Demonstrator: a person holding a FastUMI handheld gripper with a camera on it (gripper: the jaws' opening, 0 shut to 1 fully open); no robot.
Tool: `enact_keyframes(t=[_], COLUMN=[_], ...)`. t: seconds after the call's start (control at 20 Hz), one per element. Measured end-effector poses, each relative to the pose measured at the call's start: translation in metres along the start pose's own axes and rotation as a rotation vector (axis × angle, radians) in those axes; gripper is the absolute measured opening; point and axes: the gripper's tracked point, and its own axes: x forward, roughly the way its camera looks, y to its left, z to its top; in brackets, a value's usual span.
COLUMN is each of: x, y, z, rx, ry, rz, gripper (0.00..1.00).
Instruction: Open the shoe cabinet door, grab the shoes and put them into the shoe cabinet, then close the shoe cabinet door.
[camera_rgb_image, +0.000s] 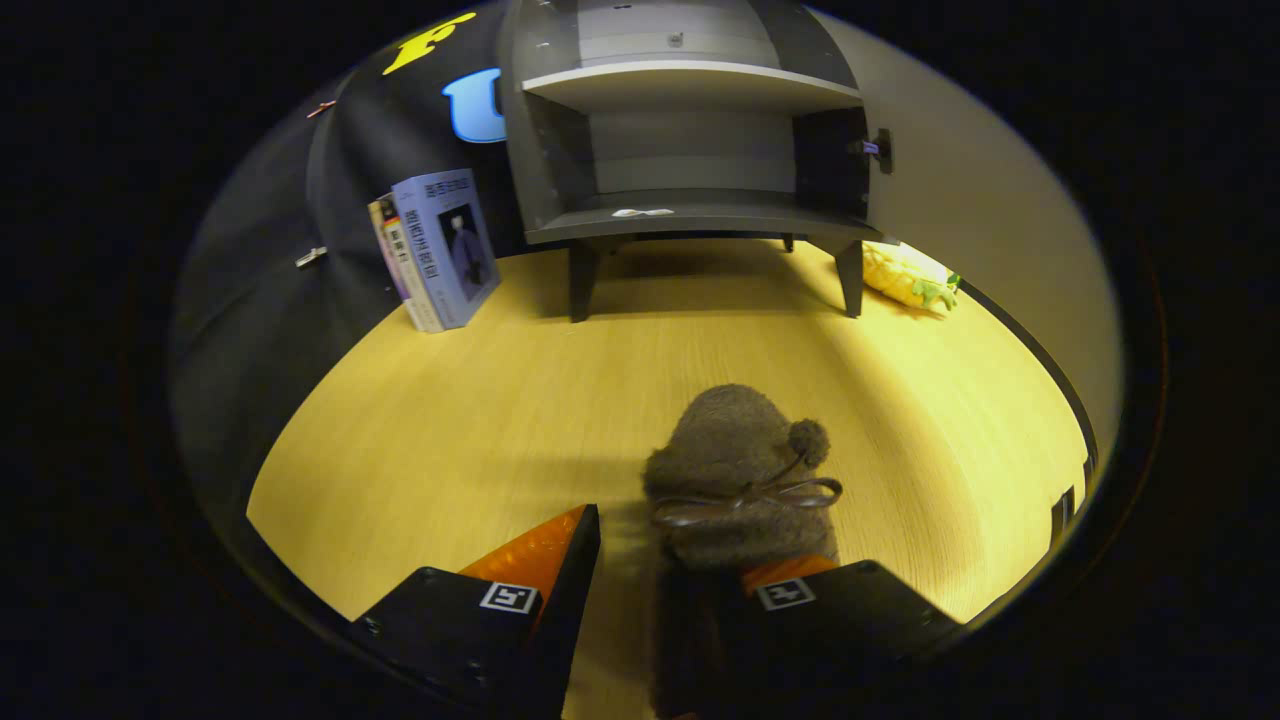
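Slipper (738, 470) before cabinet (690, 140), books (440, 250) left, gripper (680, 570) nearest.

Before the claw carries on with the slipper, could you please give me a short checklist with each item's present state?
1. Cabinet door open: ok, shelves exposed.
2. Lower shelf free for the slipper: ok, only a small white scrap there.
3. Slipper between the claw fingers: ok.
4. Both fingers pressing on it: cannot tell; the left finger looks apart.
5. Floor path to the cabinet: ok; books and yellow toy sit aside.
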Motion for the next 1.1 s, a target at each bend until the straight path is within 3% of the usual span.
enact_keyframes(t=[0.05,0.2,0.3,0.6,0.85,1.1], x=[0.006,0.005,-0.007,-0.066,-0.118,-0.139], y=[-0.01,-0.005,-0.007,-0.018,-0.013,-0.003], z=[-0.001,0.0,0.004,0.093,0.214,0.336], rx=[-0.011,-0.004,0.009,0.02,-0.012,-0.007], ry=[0.008,0.016,0.043,-0.047,-0.161,-0.233], rz=[-0.038,0.004,0.039,0.079,0.093,0.119], gripper=[0.47,0.15,0.05,0.05,0.05,0.05])
